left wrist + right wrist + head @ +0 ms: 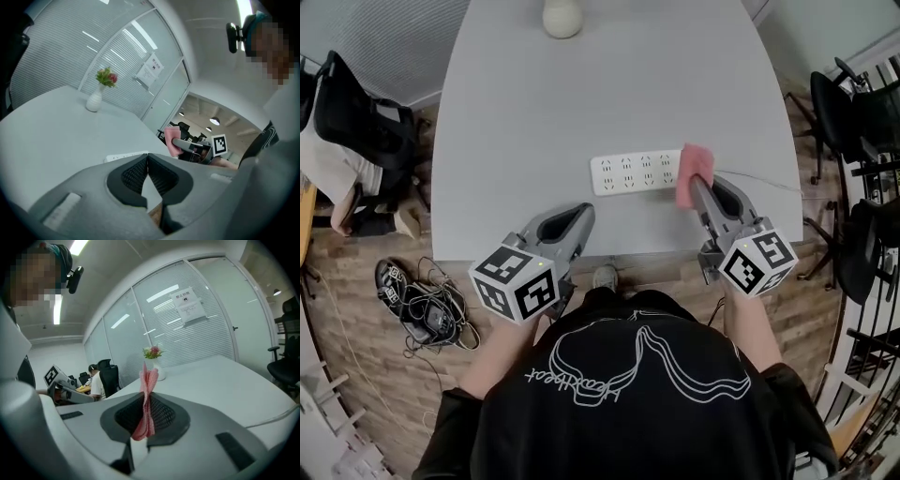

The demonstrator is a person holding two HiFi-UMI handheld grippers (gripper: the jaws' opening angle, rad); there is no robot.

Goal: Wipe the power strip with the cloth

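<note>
A white power strip (pixel 636 173) lies flat near the table's front edge, and its near end shows in the left gripper view (pixel 123 156). My right gripper (pixel 695 185) is shut on a pink cloth (pixel 696 165), which hangs over the strip's right end. The cloth (pixel 147 397) stands pinched upright between the jaws. My left gripper (pixel 584 213) is held at the table's front edge, in front of the strip's left part and short of it. Its jaws (pixel 147 157) are shut with nothing between them.
A white vase (pixel 562 17) with flowers (pixel 106 76) stands at the table's far end. The grey table (pixel 534 103) carries the strip's thin cable (pixel 759 178), which runs off to the right. Office chairs (pixel 853 112) stand on both sides. Shoes and cables (pixel 417 305) lie on the floor at left.
</note>
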